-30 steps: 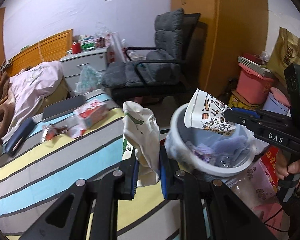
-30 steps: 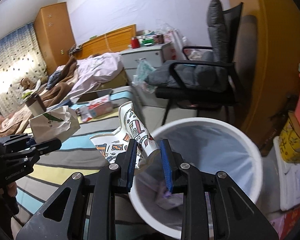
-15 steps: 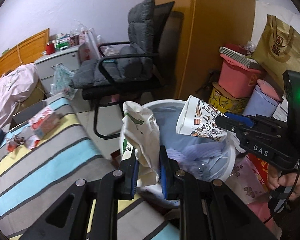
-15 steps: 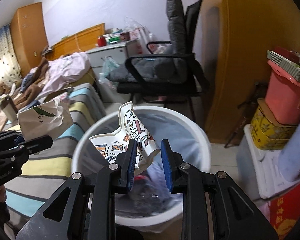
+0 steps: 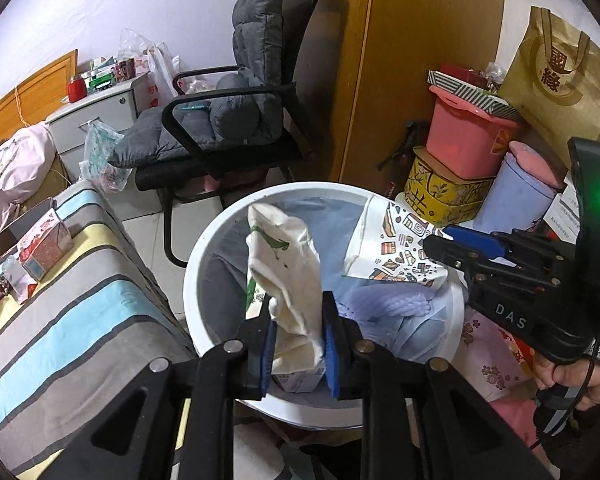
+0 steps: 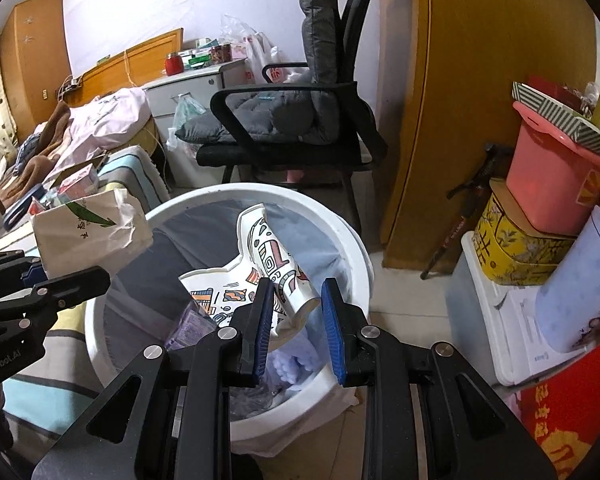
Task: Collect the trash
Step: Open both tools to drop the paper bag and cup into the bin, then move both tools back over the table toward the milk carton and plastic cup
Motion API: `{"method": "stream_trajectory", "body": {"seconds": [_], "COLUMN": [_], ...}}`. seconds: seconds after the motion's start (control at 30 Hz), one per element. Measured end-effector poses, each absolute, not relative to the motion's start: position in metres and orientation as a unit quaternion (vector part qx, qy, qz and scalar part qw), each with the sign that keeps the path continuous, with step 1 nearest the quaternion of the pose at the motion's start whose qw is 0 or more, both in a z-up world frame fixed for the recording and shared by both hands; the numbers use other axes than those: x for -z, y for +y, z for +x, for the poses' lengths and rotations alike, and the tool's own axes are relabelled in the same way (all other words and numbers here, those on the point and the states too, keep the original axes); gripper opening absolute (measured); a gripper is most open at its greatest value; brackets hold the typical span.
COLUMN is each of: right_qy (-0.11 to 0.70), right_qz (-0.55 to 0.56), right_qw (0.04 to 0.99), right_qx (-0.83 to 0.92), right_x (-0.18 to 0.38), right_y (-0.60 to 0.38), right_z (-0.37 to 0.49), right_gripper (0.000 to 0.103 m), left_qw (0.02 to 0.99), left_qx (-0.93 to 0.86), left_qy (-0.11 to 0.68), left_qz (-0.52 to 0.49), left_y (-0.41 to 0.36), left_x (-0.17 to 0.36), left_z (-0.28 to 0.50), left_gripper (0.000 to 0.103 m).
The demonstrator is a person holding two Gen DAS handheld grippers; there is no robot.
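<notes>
Both grippers now hang over the bin (image 5: 204, 264), which a second ago lay off to the right, past the bed edge. Left gripper (image 5: 296, 338): blue pads clamped on a crumpled white bag (image 5: 284, 264) with green print, held above the bin's left half; the bag's lower end is hidden between the pads. Right gripper (image 6: 296, 316): jaws parted wider than before; the printed cup (image 6: 268, 272) leans on the left pad and stands clear of the right one, so whether it is gripped cannot be told. The cup sits over the bin's mouth, its flattened side partly hidden behind the left finger. Bin contents: bluish liner, purple wrapper, pale lumps, hard to make out. Bed (image 5: 60, 312): striped cover, cut off at the left edge; a carton (image 5: 46, 240) and small wrappers lie on it, well apart from the bin. Chair (image 5: 236, 120): grey cushion, behind the bin.
</notes>
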State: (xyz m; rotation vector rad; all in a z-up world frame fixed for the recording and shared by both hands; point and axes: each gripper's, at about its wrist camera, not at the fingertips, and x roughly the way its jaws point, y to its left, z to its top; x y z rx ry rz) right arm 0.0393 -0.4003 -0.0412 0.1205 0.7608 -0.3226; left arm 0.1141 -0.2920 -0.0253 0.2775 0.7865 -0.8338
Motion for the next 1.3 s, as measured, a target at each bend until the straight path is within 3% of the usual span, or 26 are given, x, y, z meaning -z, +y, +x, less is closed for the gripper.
{"method": "stream_trajectory", "body": {"seconds": [0.37, 0.4, 0.43, 0.47, 0.53, 0.57, 1.3], "right_qy": [0.38, 0.379, 0.378, 0.377, 0.375, 0.373, 0.349], "right_qz": [0.046, 0.043, 0.041, 0.039, 0.044, 0.047, 0.042], "right_qw": [0.909, 0.91, 0.91, 0.91, 0.91, 0.911, 0.923], "right_qx": [0.164, 0.164, 0.167, 0.17, 0.17, 0.169, 0.155], "right_x": [0.044, 0.043, 0.042, 0.042, 0.04, 0.04, 0.026], "right_y": [-0.4, -0.399, -0.399, -0.399, -0.4, -0.4, -0.37], "right_z": [0.043, 0.042, 0.042, 0.042, 0.041, 0.04, 0.043], "right_gripper": [0.028, 0.028, 0.031, 0.034, 0.046, 0.048, 0.052], "left_qw": [0.829, 0.829, 0.829, 0.83, 0.83, 0.831, 0.854], "left_qx": [0.395, 0.396, 0.396, 0.396, 0.399, 0.397, 0.371], "left_qy": [0.376, 0.375, 0.375, 0.375, 0.373, 0.373, 0.353], "left_qz": [0.127, 0.126, 0.124, 0.119, 0.112, 0.111, 0.09], "left_y": [-0.292, -0.291, -0.29, -0.288, -0.286, -0.285, -0.242], "left_x": [0.028, 0.028, 0.027, 0.027, 0.025, 0.025, 0.006], "left_z": [0.116, 0.116, 0.116, 0.116, 0.116, 0.116, 0.117], "left_gripper": [0.028, 0.038, 0.054, 0.059, 0.06, 0.06, 0.06]}}
